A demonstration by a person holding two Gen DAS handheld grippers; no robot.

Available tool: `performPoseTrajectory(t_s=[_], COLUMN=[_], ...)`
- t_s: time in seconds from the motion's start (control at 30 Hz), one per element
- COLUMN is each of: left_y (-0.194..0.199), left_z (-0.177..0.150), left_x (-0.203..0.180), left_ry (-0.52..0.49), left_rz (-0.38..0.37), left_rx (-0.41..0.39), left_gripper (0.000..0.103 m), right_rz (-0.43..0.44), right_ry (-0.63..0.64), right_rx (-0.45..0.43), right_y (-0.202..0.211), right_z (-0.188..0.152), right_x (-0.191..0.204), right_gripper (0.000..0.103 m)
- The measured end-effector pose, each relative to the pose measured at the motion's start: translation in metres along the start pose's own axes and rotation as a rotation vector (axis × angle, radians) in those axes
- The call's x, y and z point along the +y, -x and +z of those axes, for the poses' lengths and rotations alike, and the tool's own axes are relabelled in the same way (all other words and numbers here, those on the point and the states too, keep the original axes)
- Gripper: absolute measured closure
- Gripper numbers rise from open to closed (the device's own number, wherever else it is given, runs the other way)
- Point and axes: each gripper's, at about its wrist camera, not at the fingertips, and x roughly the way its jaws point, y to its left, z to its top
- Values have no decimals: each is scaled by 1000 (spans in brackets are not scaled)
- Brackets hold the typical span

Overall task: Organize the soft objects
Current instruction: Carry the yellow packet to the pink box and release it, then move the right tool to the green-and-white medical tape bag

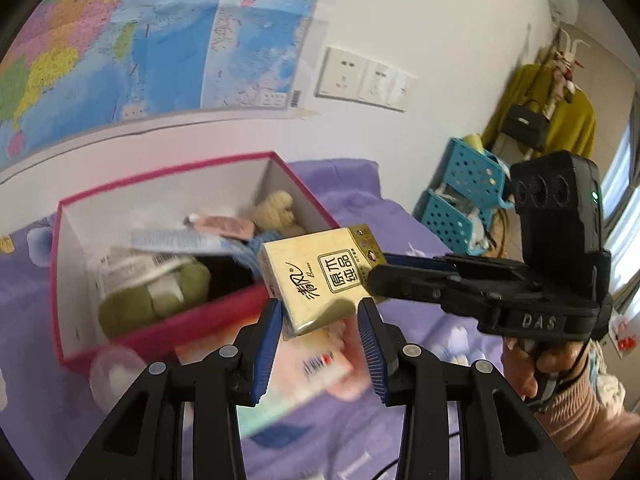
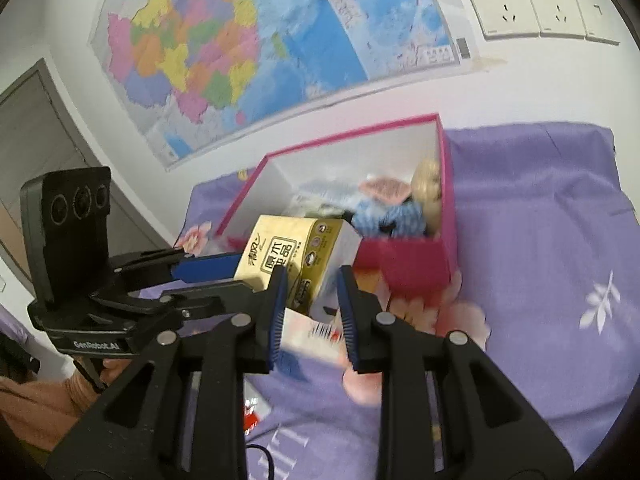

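A: Tongs first: left gripper (image 1: pixel 319 322) has its blue pads pressed on the near end of the yellow tissue pack (image 1: pixel 316 280), and the right gripper (image 2: pixel 312 300) looks clamped on the other end.

B: So both hold it in the air, just in front of the pink box (image 1: pixel 168 322). Looks like a handover, or a steadying for the drop-in.

A: Left view shows green yarn (image 1: pixel 156 300) filling the near corner.

B: Right view adds blue yarn (image 2: pixel 396 216) beside a plush toy (image 2: pixel 428 188), plus a pink packet (image 2: pixel 308 332) on the purple bedspread (image 2: pixel 540 240) underneath.
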Motion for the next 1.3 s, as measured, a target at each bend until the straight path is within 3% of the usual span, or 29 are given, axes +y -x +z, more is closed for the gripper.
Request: performPoseTrajectory(t_s=[0.27,0.53,0.67,0.8,1.0,1.13,1.3], left_y=[-32,-69,-70,-45,12,35,41], left_z=[23,32,30,20,-12,-45,-89], left_x=[14,30,36,32,23,22,27], left_ry=[42,85,102,70,13,0,13], left_rz=[15,76,117,150,104,63,51], left_rx=[33,96,84,20,-76,-74,-8], left_gripper=[64,64,64,64,62,62,62], right_rz=[-45,-87,-139,-122,-16,53,127], right_ry=[-24,-63,-55,-52,-6,32,48], right_rx=[-7,28,20,3,14,63,162], right_y=[-23,-49,-55,-48,-20,-13,-18], right_z=[31,43,45,38,8,-19,-60], right_x=[-24,-43,-44,-42,-20,-1,18], right_gripper=[74,74,74,74,74,74,74])
